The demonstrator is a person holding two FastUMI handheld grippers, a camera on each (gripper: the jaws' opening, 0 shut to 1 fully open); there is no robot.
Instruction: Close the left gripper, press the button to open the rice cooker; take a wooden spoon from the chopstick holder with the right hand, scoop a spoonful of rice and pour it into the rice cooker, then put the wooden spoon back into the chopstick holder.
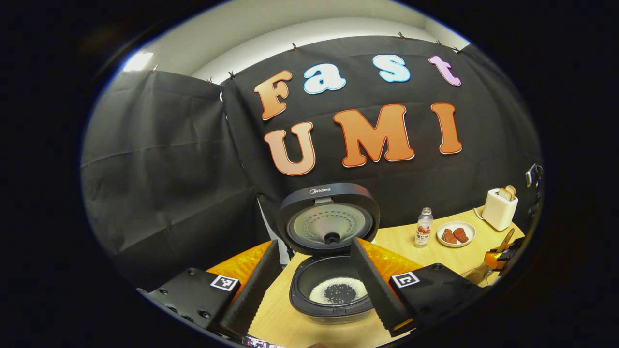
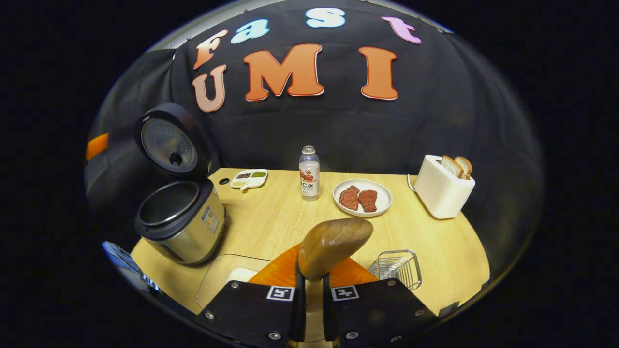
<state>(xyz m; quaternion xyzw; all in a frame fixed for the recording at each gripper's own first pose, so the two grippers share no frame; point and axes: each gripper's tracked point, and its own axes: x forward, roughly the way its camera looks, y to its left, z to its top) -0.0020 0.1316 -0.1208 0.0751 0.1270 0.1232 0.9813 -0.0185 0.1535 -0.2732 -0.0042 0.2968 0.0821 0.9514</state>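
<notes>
Two fingers of the left gripper [image 1: 316,285] stand wide apart, holding nothing, and frame the cooker [image 1: 331,290] just ahead of them. Its lid [image 1: 329,217] is up, nearly upright, with the ribbed inner plate facing the camera. Inside the pot lies a ring of rice [image 1: 338,291] around a dark bare patch. The cooker sits on a wooden table [image 1: 401,241].

In the right gripper view, the right gripper [image 2: 309,290] has its fingers drawn close together on the handle of the spoon [image 2: 333,246], clamped on it. The spoon's bowl rises straight ahead of the fingers, back side toward the camera, tilted to the right; whether it carries rice cannot be told from here. Just right of the gripper stands the wire holder [image 2: 397,268], near the table's front edge. To the gripper's left is a clear container [image 2: 227,278] with something pale in it, probably rice, though it is partly hidden. The cooker [image 2: 181,222] stands at the table's left, well apart from the spoon.

Farther back are a bottle [image 2: 309,173], a plate [image 2: 362,196] with two reddish pieces, a toaster [image 2: 442,186] holding bread, and a small divided dish [image 2: 249,178].
</notes>
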